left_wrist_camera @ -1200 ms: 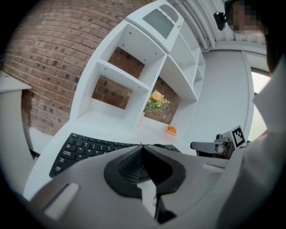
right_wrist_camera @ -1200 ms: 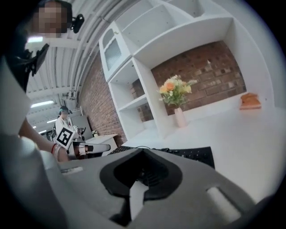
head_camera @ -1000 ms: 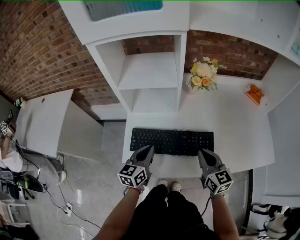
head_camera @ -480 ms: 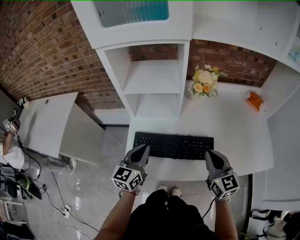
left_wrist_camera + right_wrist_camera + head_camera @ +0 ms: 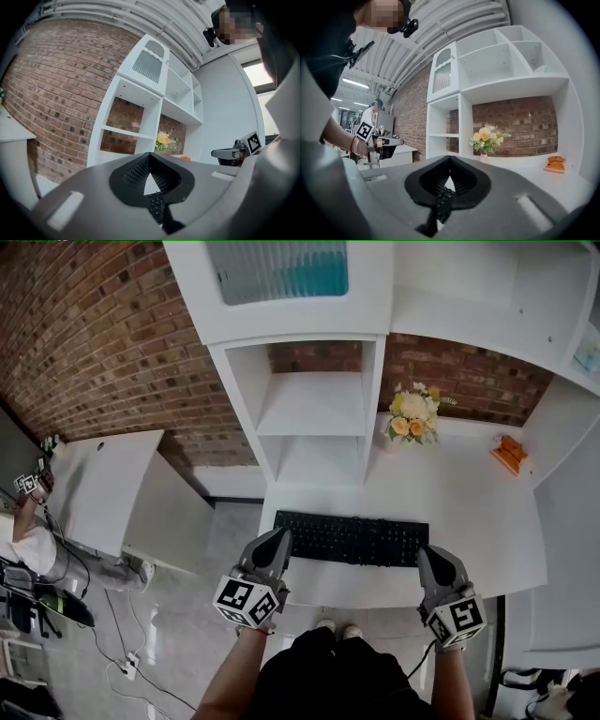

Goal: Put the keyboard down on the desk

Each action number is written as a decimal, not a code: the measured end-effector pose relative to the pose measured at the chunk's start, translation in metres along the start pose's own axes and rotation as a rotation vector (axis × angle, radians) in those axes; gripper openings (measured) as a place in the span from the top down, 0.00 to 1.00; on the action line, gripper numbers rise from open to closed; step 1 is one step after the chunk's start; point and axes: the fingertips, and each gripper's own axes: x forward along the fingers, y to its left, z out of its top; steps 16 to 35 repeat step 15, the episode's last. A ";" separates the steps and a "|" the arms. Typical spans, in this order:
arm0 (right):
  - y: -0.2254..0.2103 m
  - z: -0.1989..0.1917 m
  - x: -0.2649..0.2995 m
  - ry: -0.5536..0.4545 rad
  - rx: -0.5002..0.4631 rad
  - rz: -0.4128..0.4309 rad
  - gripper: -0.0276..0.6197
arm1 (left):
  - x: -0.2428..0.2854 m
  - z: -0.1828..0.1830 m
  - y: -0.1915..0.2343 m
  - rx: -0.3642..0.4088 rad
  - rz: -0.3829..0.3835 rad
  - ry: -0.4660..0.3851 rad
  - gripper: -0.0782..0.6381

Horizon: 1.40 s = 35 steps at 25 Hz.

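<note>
A black keyboard (image 5: pixel 352 539) lies flat on the white desk (image 5: pixel 469 493), close to its front edge. My left gripper (image 5: pixel 279 534) has its tips at the keyboard's left front corner, jaws shut. My right gripper (image 5: pixel 428 552) sits at the right front corner, also shut. In the left gripper view the closed jaws (image 5: pixel 150 157) frame a strip of keys (image 5: pixel 157 204) just past them. The right gripper view has the same: shut jaws (image 5: pixel 450 161) with keys (image 5: pixel 443 199) behind. I cannot tell whether either tip touches the keyboard.
A vase of flowers (image 5: pixel 412 423) and a small orange object (image 5: pixel 507 454) stand at the desk's back. A white shelf unit (image 5: pixel 314 404) rises at the back left. A lower white table (image 5: pixel 94 484) and a seated person (image 5: pixel 23 540) are at far left.
Both grippers have drawn back toward me, from over the keyboard's ends to its front corners. The keyboard stays flat on the desk. The head view has shifted slightly.
</note>
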 end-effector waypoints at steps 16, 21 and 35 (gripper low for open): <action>0.007 0.012 -0.002 -0.032 -0.040 -0.012 0.96 | -0.014 0.007 0.009 -0.007 0.037 -0.031 0.89; 0.007 0.012 -0.002 -0.032 -0.040 -0.012 0.96 | -0.014 0.007 0.009 -0.007 0.037 -0.031 0.89; 0.007 0.012 -0.002 -0.032 -0.040 -0.012 0.96 | -0.014 0.007 0.009 -0.007 0.037 -0.031 0.89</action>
